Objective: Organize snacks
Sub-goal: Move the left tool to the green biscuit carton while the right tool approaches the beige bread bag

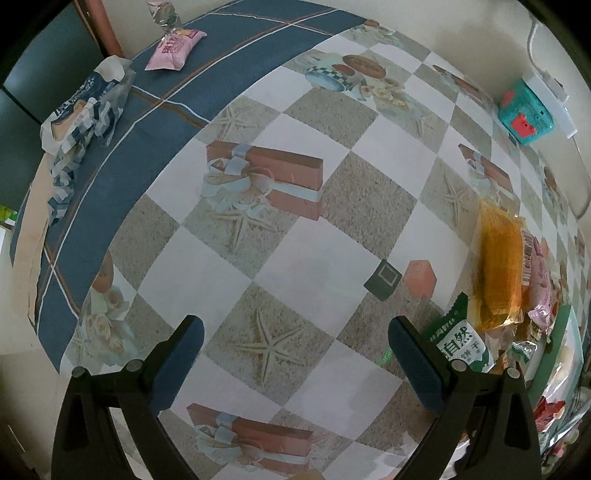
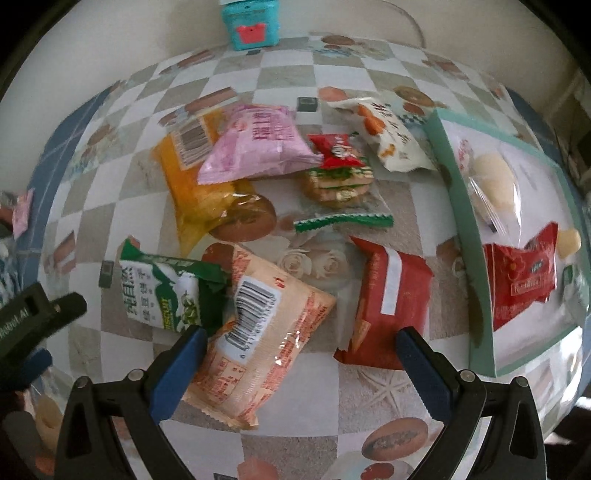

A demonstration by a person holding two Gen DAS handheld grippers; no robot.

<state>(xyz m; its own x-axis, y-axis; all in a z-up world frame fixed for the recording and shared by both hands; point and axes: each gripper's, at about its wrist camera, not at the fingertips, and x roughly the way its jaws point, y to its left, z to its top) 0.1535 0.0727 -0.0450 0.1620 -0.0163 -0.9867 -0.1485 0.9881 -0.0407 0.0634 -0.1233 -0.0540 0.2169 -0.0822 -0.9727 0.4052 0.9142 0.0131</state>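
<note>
A heap of snack packets lies on the patterned tablecloth in the right wrist view. My right gripper is open just above a peach barcode packet and a red packet. Beside them lie a green-and-white packet, an orange packet, a pink packet and a cracker stack. A pale green tray at the right holds a red packet and a clear one. My left gripper is open over bare cloth, left of the green-and-white packet and orange packet.
A teal toy box stands at the far edge by the wall. Two small cubes sit on the cloth. A pink packet and a blue-white bag lie on the cloth's blue border. The left gripper's finger shows at left.
</note>
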